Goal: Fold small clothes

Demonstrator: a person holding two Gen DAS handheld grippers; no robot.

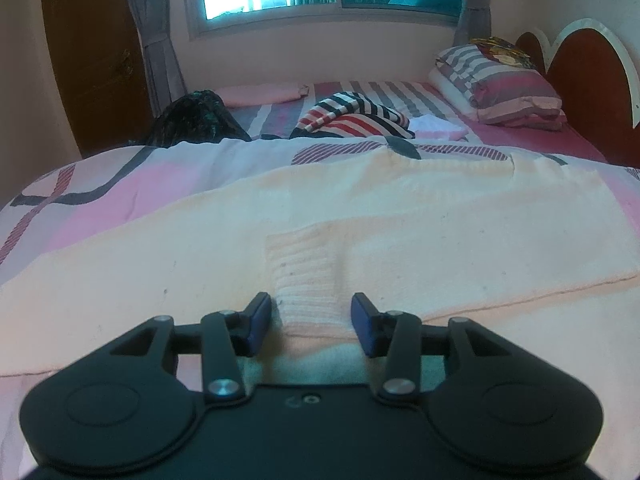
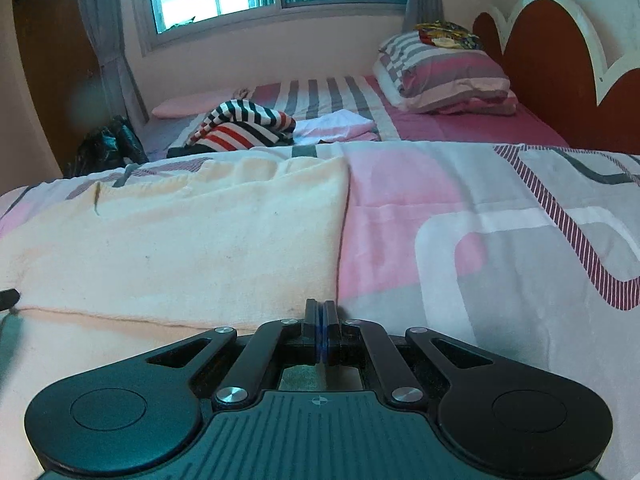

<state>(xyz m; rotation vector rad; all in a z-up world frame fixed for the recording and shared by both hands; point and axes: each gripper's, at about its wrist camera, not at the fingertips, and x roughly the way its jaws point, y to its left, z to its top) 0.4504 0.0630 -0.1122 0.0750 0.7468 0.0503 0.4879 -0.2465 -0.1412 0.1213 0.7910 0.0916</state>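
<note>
Left wrist view: my left hand-held gripper is open, its fingers either side of the ribbed cuff of a cream sweater spread on the quilt. The cuff seems to be a sleeve already laid in across the body, so I judge one fold made and the rest still to do. Beyond lie a striped top, a white cloth and pillows, well apart and not in my way.

Right wrist view: my right hand-held gripper is closed at the sweater's near right corner; whether cloth is pinched between the fingers I cannot tell. The quilt to the right is bare. The striped top looks unfolded, so more clothes remain.
</note>
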